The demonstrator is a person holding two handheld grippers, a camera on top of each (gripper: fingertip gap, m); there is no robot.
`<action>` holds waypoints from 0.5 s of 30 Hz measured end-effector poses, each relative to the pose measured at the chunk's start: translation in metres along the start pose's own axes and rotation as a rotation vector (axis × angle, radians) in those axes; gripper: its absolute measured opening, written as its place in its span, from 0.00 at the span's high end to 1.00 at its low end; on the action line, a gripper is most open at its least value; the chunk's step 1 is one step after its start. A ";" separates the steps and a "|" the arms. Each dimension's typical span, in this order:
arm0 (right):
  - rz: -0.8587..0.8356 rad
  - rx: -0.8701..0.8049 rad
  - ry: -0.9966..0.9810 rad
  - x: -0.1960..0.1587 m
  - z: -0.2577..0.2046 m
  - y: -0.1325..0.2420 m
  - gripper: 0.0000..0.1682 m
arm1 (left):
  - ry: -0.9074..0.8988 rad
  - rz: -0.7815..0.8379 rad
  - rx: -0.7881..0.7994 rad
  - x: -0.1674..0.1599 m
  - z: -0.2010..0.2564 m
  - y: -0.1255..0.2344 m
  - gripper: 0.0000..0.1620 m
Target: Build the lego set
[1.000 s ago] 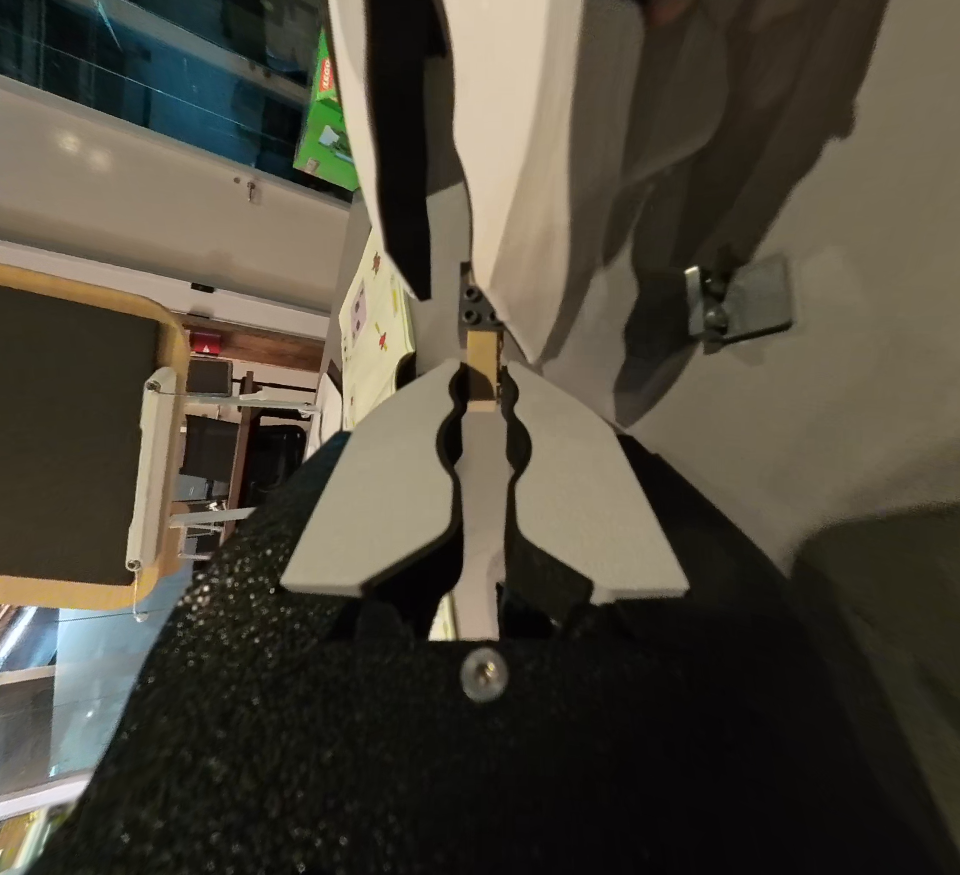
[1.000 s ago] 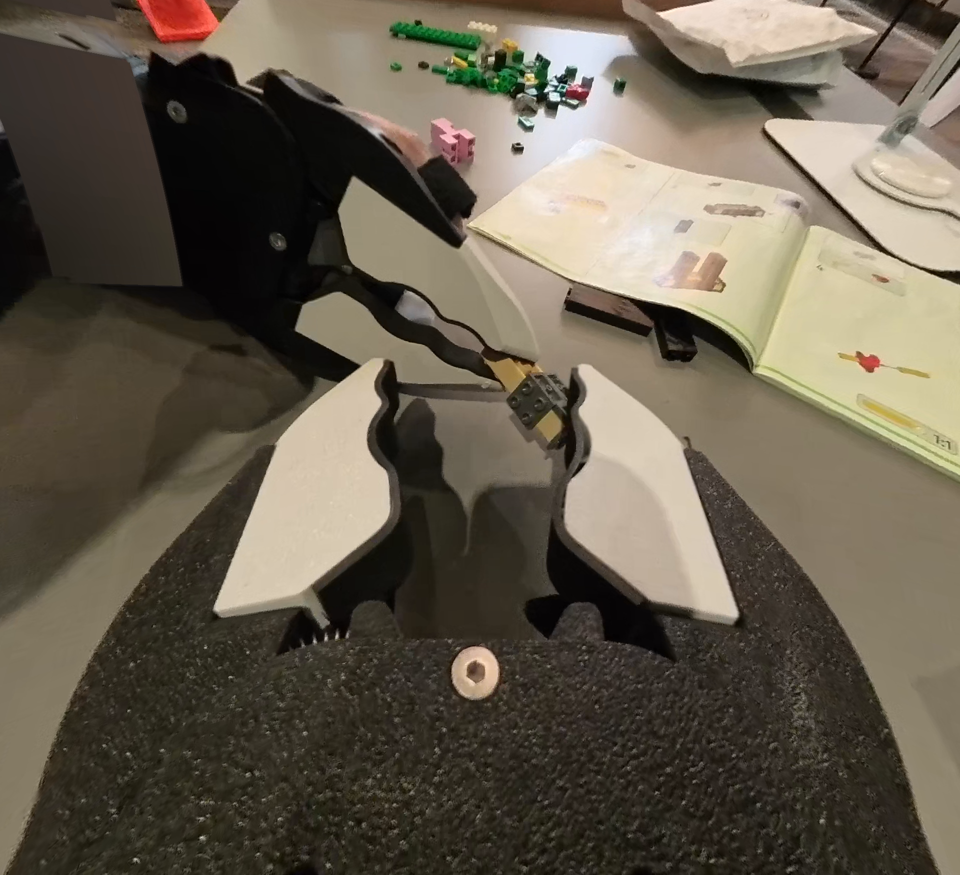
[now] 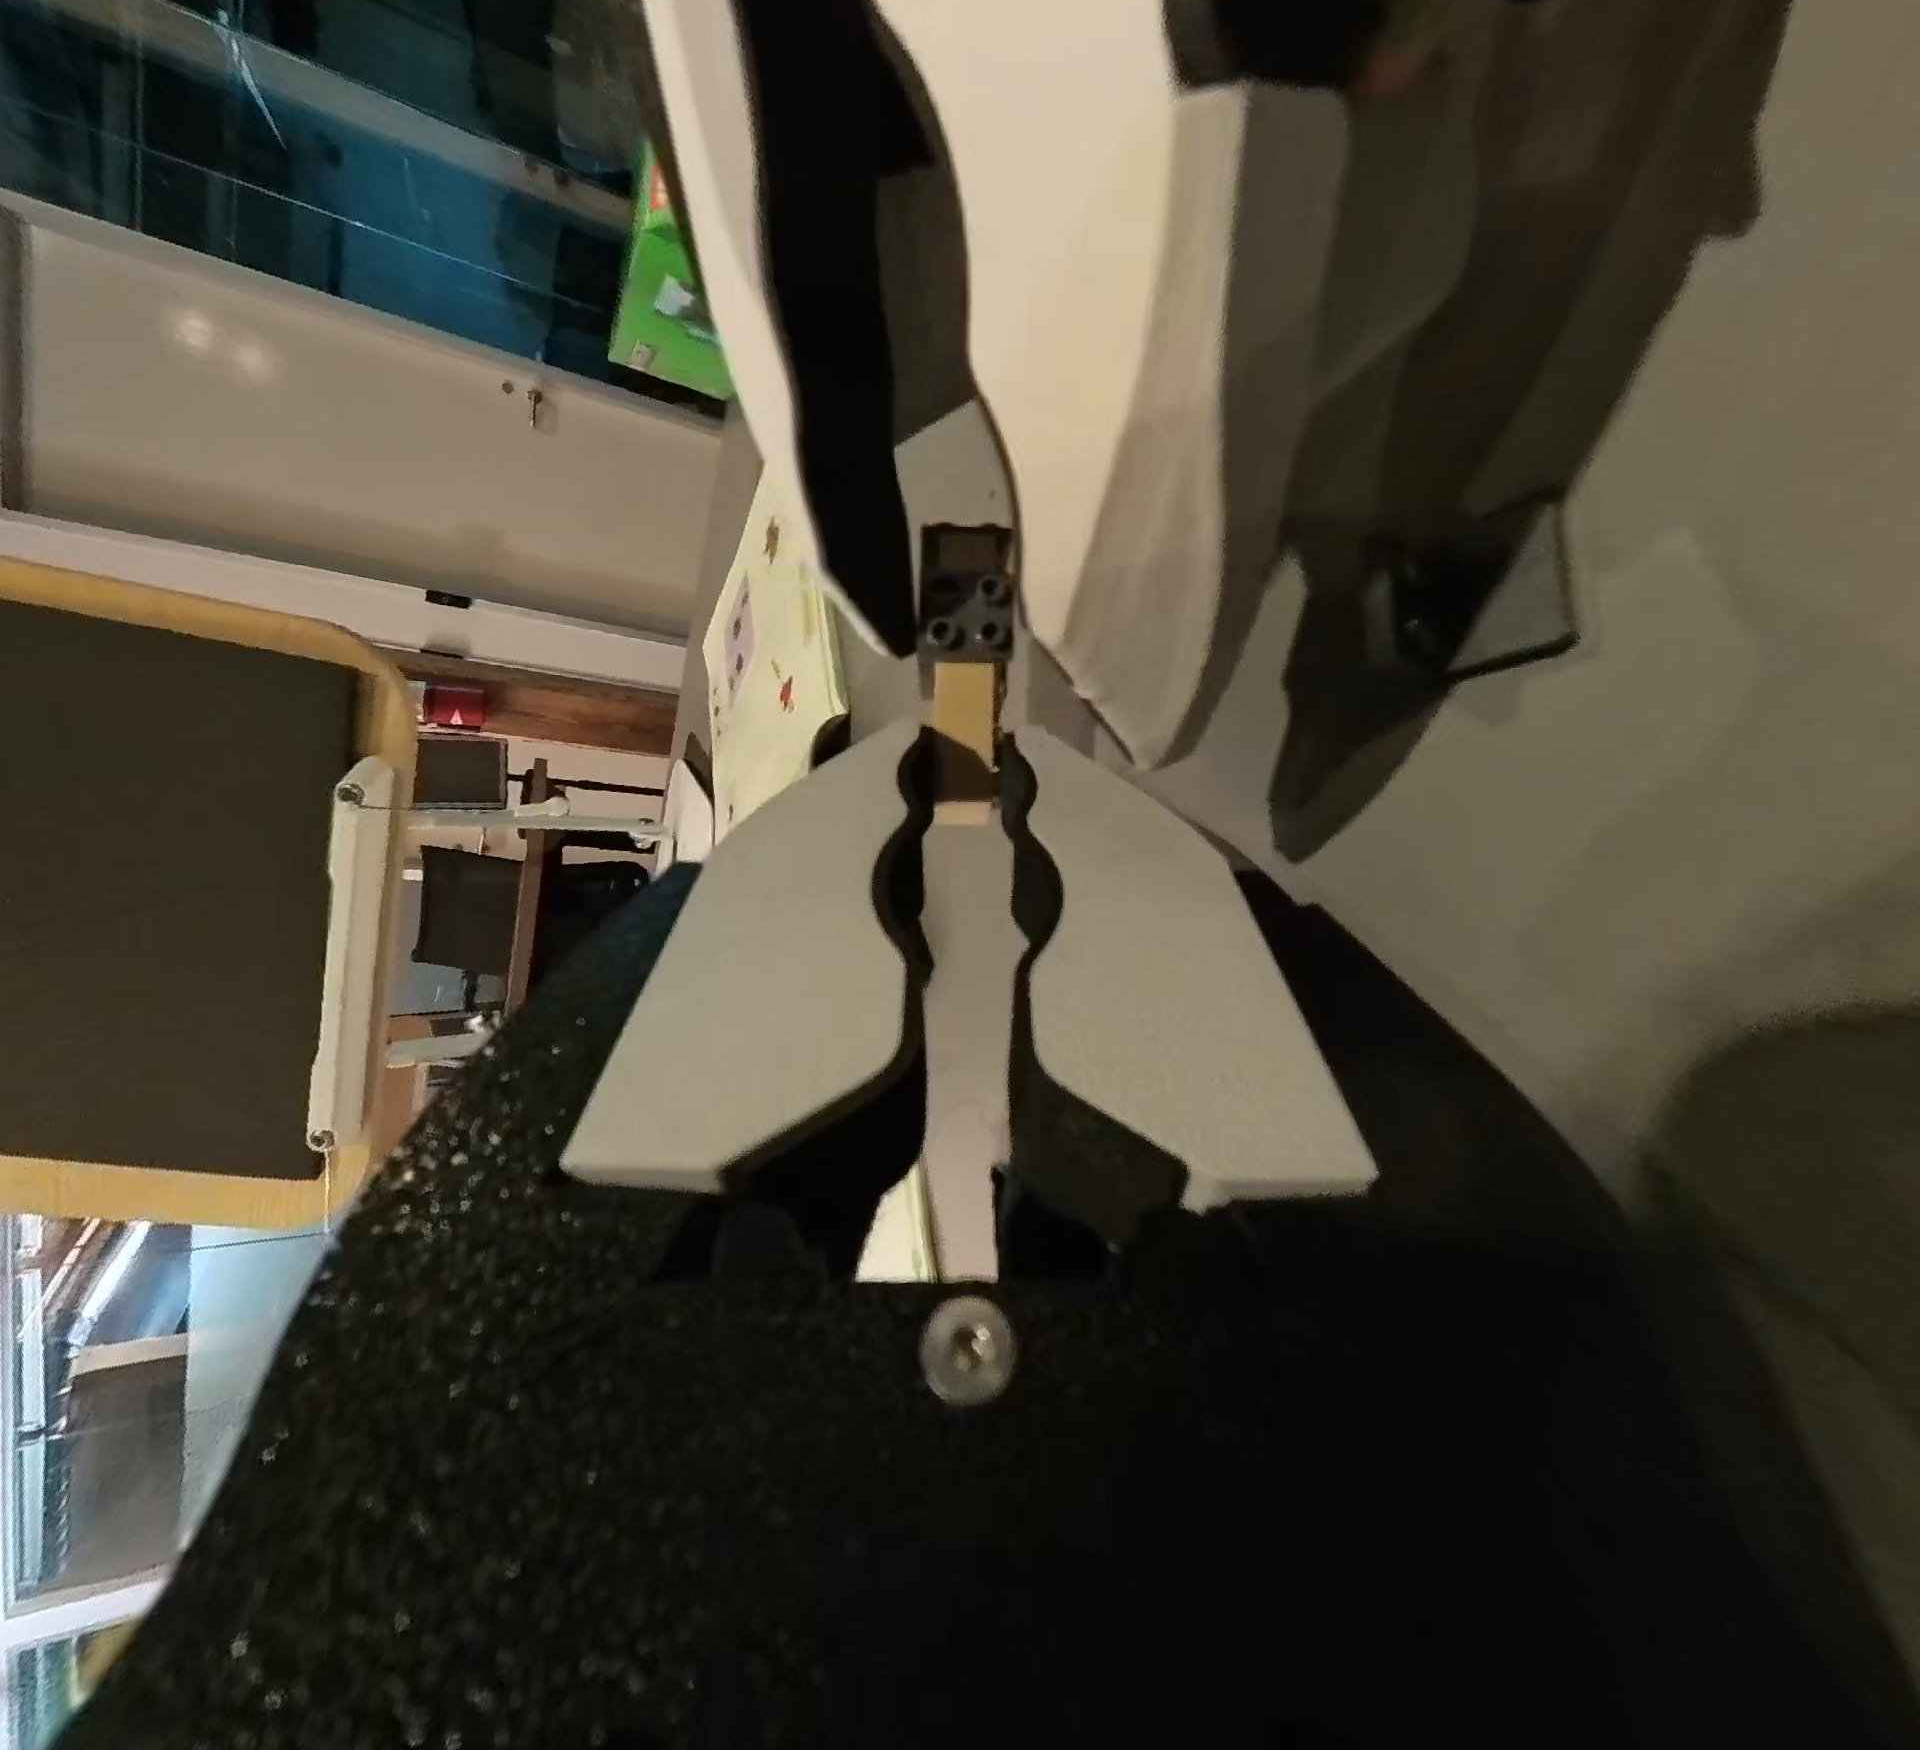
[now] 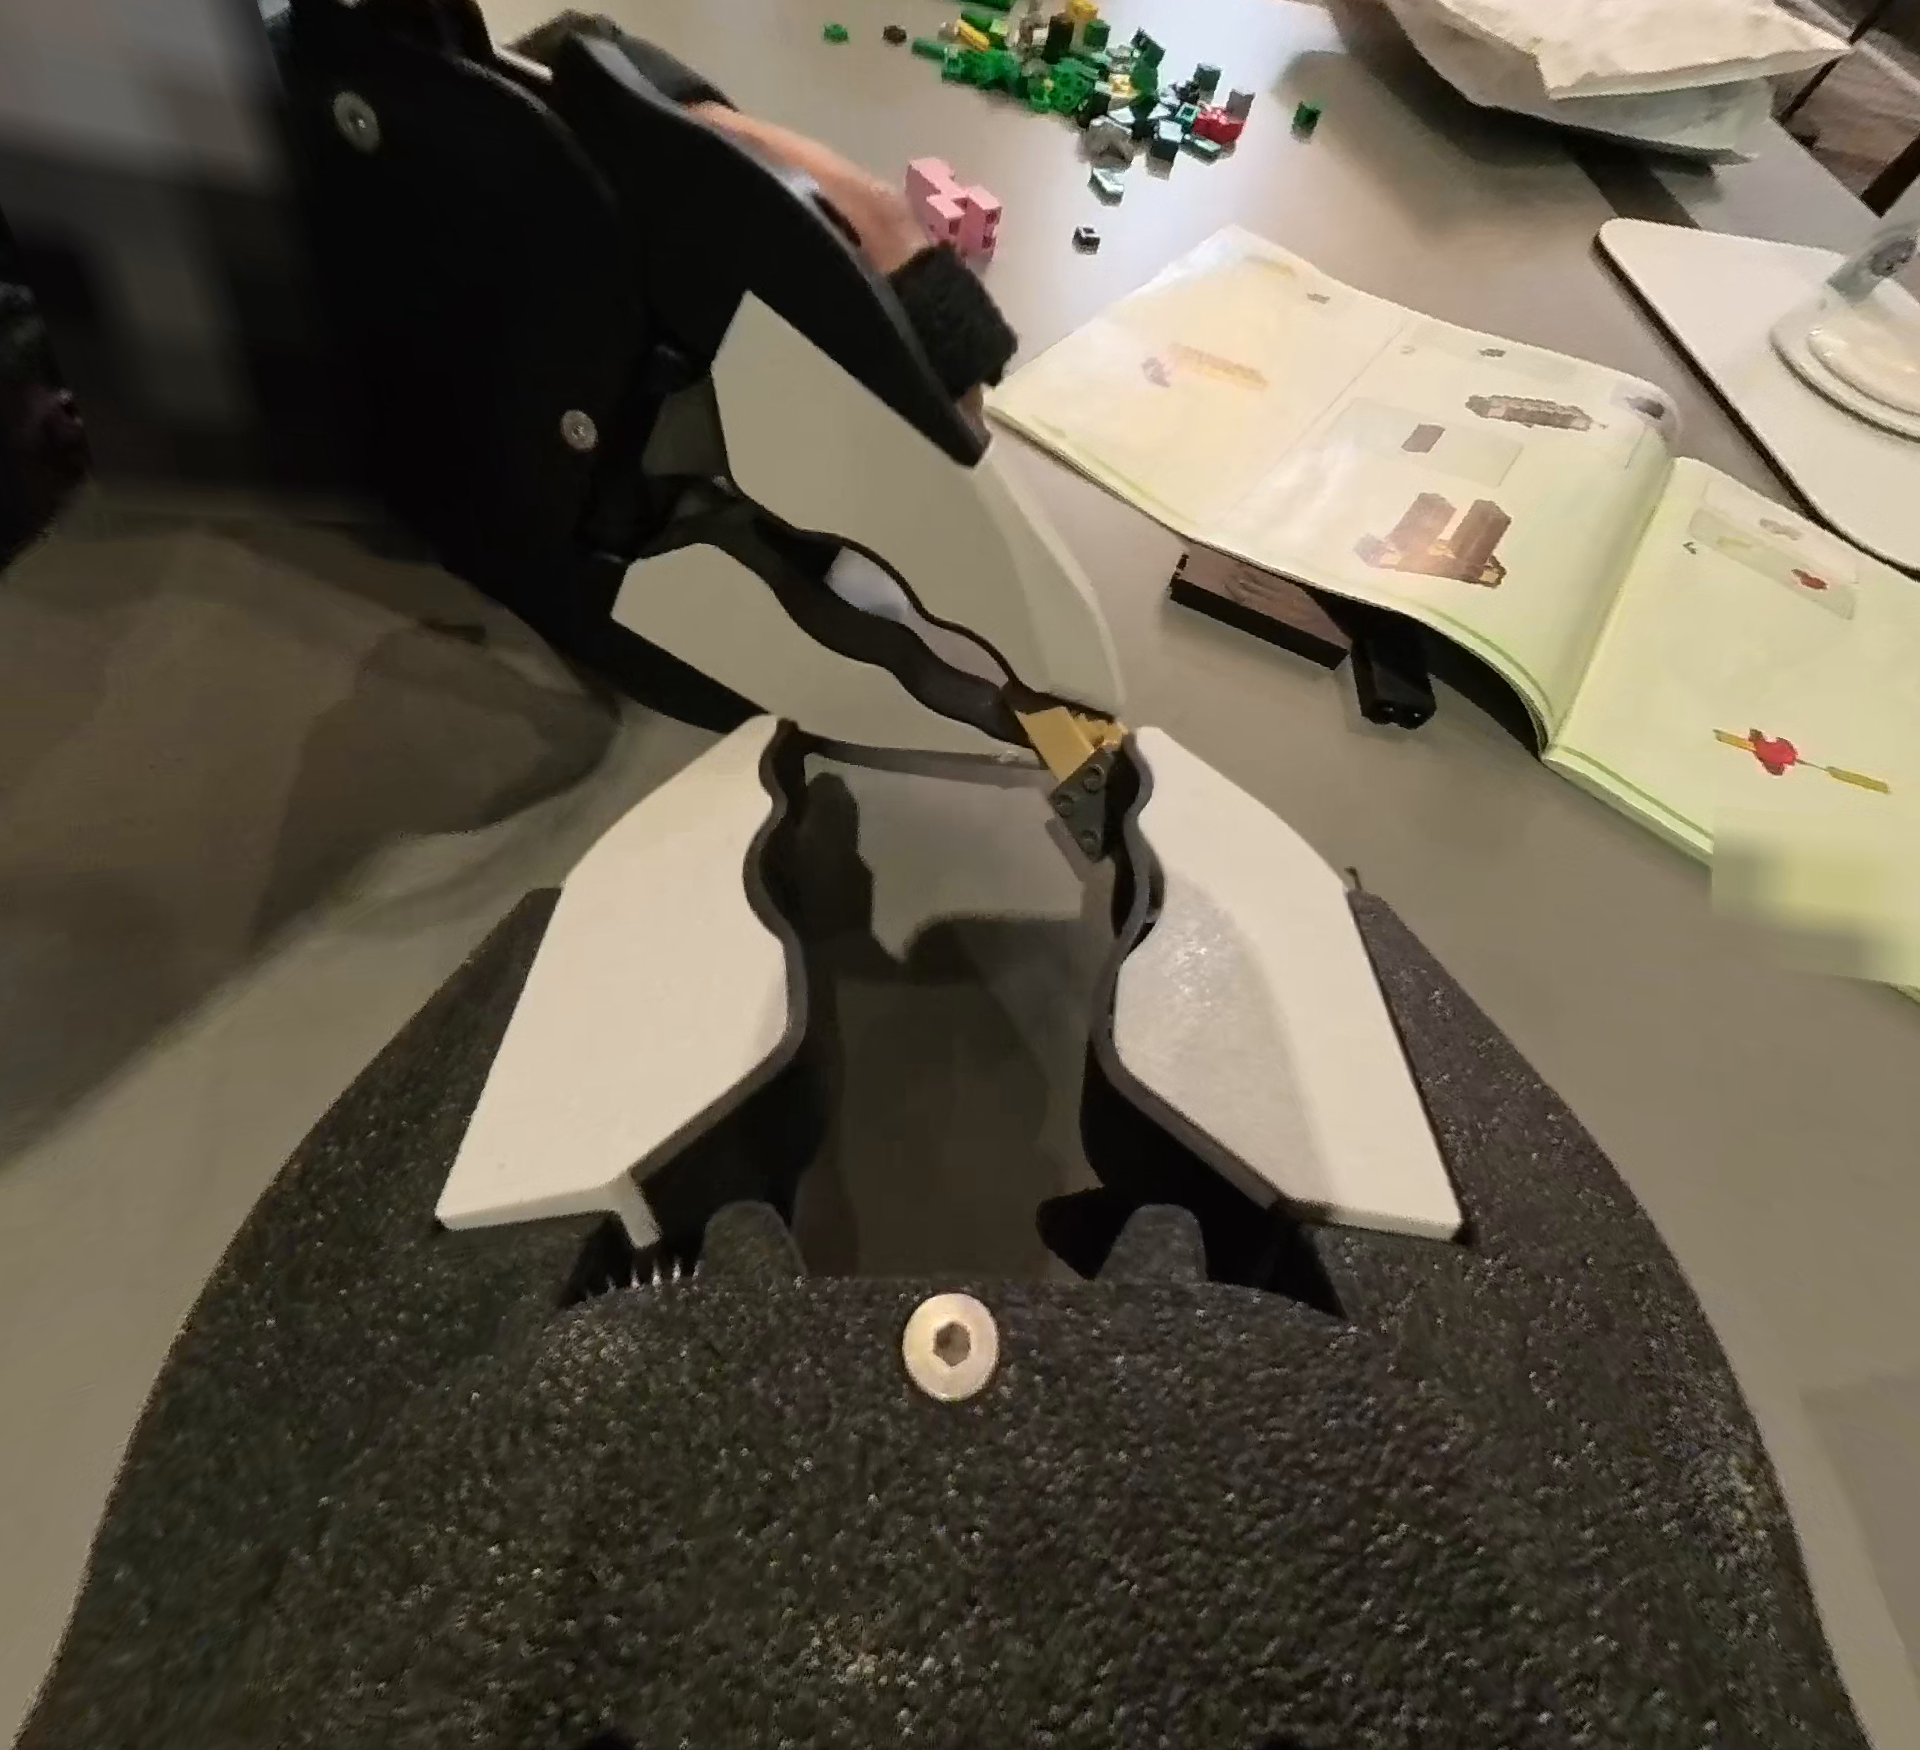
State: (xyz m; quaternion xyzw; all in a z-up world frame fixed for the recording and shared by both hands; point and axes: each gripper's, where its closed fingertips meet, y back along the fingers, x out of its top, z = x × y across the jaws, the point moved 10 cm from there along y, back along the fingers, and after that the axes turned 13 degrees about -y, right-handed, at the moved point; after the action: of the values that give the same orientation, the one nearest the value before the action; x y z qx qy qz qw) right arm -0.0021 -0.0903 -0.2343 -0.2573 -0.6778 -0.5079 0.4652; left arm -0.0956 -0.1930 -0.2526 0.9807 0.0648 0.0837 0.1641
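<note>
The left gripper (image 3: 964, 750) pinches a tan brick (image 3: 961, 744) — a dark grey plate (image 4: 1081, 791) sits at its twelve-o'clock end. The right gripper (image 4: 961, 765) gapes wide, one finger (image 4: 1127, 791) touching the plate.

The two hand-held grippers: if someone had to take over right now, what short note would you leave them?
Left hand-held gripper: shut on the tan brick, which carries a dark grey studded piece at its far end.
Right hand-held gripper: open, its right finger against the grey piece, the left finger well clear.
On the table: loose brick pile, pink assembly, open instruction booklet, and dark brown pieces poking out from under it.
Done: the tan and grey pieces look joined. One small pink build stands.
Left: most bricks lie unused. Check the booklet for the next step.
</note>
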 end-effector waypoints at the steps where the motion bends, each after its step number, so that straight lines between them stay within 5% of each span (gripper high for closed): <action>1: 0.000 0.000 -0.001 0.000 0.000 0.000 0.66 | 0.006 0.002 -0.001 0.000 0.000 0.000 0.93; 7: -0.038 0.005 -0.016 0.000 0.001 -0.003 0.66 | 0.048 0.014 -0.040 -0.002 0.000 -0.001 0.93; 15: 0.155 0.006 -0.115 0.002 0.011 0.012 0.57 | 0.216 0.063 -0.045 -0.012 -0.008 -0.001 0.93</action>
State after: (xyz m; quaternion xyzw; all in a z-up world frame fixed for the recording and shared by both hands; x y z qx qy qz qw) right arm 0.0029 -0.0757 -0.2274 -0.3363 -0.6831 -0.4527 0.4640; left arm -0.1094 -0.1913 -0.2471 0.9636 0.0496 0.1956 0.1752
